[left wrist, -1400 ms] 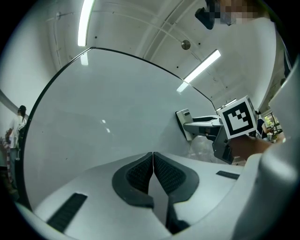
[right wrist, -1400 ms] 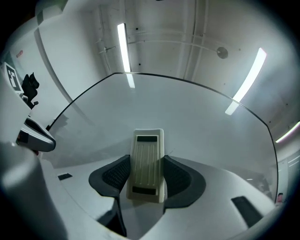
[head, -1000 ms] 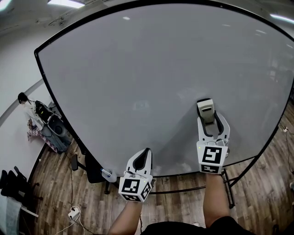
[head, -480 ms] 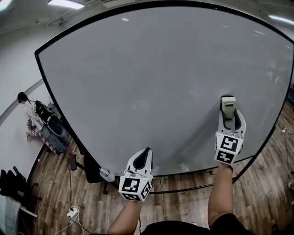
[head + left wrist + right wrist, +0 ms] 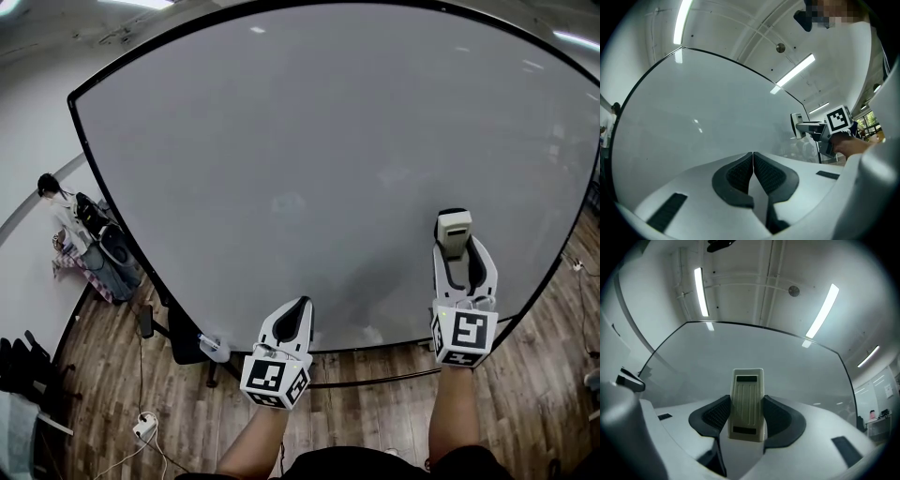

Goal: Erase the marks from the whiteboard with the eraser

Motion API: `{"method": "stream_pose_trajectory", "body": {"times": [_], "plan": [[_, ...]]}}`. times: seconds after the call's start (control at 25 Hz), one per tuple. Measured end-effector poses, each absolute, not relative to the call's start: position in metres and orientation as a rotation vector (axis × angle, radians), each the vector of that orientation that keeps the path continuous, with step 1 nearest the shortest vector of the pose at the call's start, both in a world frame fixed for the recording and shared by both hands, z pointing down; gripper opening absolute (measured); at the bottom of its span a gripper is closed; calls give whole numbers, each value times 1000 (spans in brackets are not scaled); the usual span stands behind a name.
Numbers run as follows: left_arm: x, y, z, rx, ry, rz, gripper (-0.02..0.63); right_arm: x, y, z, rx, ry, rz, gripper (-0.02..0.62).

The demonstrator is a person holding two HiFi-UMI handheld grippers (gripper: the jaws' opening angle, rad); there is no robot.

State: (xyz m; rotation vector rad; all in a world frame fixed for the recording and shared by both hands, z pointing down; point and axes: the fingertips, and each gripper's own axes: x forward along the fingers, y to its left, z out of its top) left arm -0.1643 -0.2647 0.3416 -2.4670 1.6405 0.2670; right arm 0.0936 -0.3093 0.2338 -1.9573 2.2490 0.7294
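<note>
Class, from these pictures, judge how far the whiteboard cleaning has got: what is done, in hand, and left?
Done: the whiteboard shows no clear marks, only faint cloudy patches. In hand: the right gripper is shut on the eraser, held at the board's lower right; the left gripper is shut and empty. Left: perhaps a last wipe over those faint patches.

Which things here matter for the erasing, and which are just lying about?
Job:
whiteboard
eraser
right gripper, clamped on the eraser

Lying about:
left gripper, shut and empty
power strip on the floor
person at far left
</note>
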Motion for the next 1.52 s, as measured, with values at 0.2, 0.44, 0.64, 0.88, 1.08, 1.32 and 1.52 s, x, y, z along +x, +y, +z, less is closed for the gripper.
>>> {"method": "stream_pose_trajectory", "body": {"times": [0.2, 0.44, 0.64, 0.88, 1.08, 1.32, 1.52], "plan": [[-149, -263, 352, -2500, 1579, 210, 21, 66, -280, 280, -1815, 2395, 802, 247], [-141, -261, 369, -2551, 1558, 179, 21, 63, -266, 346, -1780, 2524, 573, 245], [-134, -258, 397, -2603, 1551, 128, 21, 51, -254, 387, -1745, 2610, 420, 245], [-125, -252, 416, -2667, 1554, 110, 21, 30, -240, 383, -1655, 2641, 471, 245], [-125, -250, 412, -2658, 1562, 124, 21, 27, -238, 373, -1638, 2614, 510, 245], [-126, -250, 408, -2648, 1560, 127, 21, 21, -239, 372, -1632, 2606, 514, 245], [-125, -248, 413, -2652, 1566, 120, 21, 21, -238, 376, -1628, 2605, 500, 245]]}}
